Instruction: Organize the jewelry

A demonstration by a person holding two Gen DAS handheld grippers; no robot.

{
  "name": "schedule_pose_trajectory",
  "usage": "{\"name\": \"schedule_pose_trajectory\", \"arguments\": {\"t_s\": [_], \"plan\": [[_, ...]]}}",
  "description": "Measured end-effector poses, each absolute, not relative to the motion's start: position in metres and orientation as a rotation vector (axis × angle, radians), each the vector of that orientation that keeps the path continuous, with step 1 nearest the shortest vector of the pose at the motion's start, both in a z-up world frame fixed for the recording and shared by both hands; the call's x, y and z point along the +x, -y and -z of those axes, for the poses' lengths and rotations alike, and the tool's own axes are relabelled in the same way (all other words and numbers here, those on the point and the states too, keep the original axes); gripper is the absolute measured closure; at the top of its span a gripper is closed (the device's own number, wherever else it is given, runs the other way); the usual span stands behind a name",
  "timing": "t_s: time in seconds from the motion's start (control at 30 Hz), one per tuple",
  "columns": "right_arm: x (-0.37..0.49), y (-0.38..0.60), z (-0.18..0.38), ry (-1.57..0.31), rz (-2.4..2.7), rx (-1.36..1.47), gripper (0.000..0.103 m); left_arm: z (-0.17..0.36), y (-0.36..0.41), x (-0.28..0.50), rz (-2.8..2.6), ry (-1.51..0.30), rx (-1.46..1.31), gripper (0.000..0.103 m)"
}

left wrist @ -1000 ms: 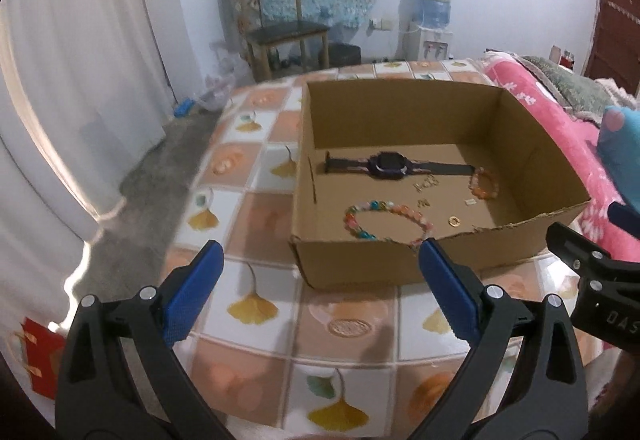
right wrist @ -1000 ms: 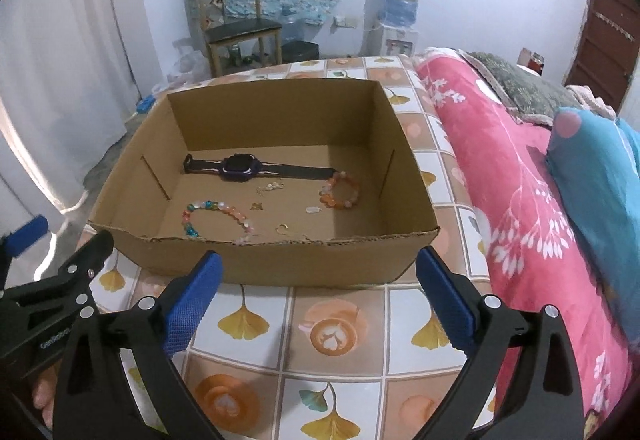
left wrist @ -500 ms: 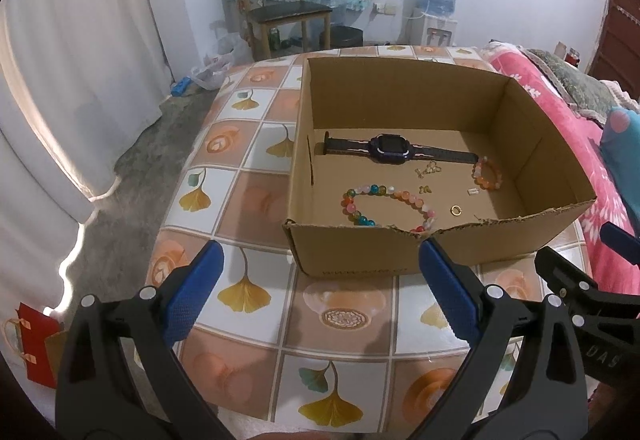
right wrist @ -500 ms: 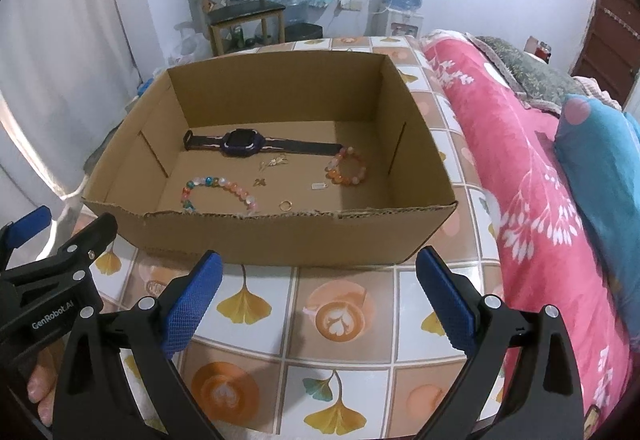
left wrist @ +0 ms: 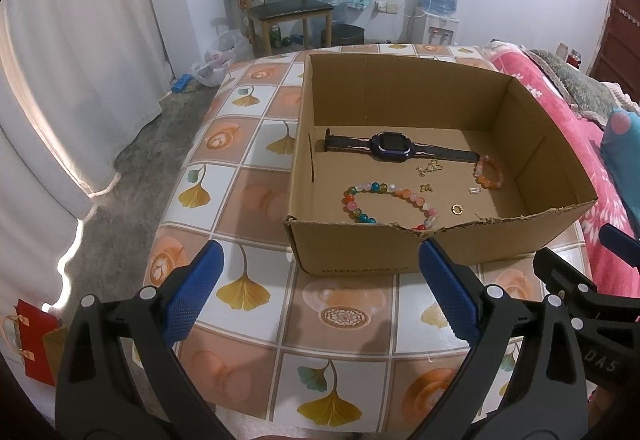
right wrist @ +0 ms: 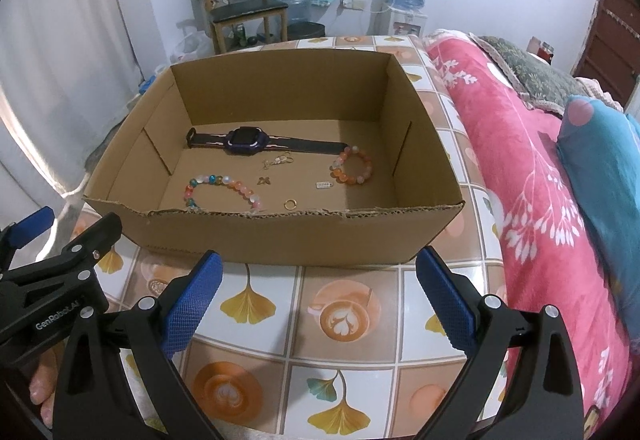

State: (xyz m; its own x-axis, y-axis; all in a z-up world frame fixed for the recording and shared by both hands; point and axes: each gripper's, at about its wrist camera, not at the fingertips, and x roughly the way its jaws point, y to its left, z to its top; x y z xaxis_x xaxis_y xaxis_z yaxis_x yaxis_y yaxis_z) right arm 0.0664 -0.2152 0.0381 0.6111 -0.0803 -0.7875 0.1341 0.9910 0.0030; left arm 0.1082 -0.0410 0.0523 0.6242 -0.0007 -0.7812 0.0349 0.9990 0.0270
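An open cardboard box (left wrist: 360, 252) (right wrist: 280, 240) sits on the tiled table. Inside lie a dark purple watch (left wrist: 394, 146) (right wrist: 244, 139), a multicoloured bead bracelet (left wrist: 376, 194) (right wrist: 224, 186), an orange bead bracelet (left wrist: 489, 173) (right wrist: 352, 166), a gold ring (left wrist: 457, 209) (right wrist: 290, 204) and small gold charms (left wrist: 429, 169) (right wrist: 278, 161). My left gripper (left wrist: 320, 294) is open, held in front of the box's near wall with nothing between its fingers. My right gripper (right wrist: 318, 298) is open too, also in front of the near wall and holding nothing.
The table (left wrist: 248, 200) carries a leaf-and-cup pattern cloth. A bed with a pink floral blanket (right wrist: 520, 168) and a blue pillow (right wrist: 600, 168) lies to the right. A chair (left wrist: 280, 12) and a water dispenser (left wrist: 438, 4) stand at the far wall. White curtains (left wrist: 60, 80) hang left.
Both grippers have drawn back and risen, so the box looks farther off and I see more of its floor. The jewelry has not moved, and both grippers stay open.
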Motion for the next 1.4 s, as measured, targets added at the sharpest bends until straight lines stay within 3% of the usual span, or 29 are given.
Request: {"name": "schedule_pose_trajectory", "arguments": {"t_s": [1.4], "plan": [[0.0639,0.2172,-0.0398,-0.902,0.131,0.069,0.008,-0.052,0.042,0.1064,0.025,-0.903,0.03,0.008]]}}
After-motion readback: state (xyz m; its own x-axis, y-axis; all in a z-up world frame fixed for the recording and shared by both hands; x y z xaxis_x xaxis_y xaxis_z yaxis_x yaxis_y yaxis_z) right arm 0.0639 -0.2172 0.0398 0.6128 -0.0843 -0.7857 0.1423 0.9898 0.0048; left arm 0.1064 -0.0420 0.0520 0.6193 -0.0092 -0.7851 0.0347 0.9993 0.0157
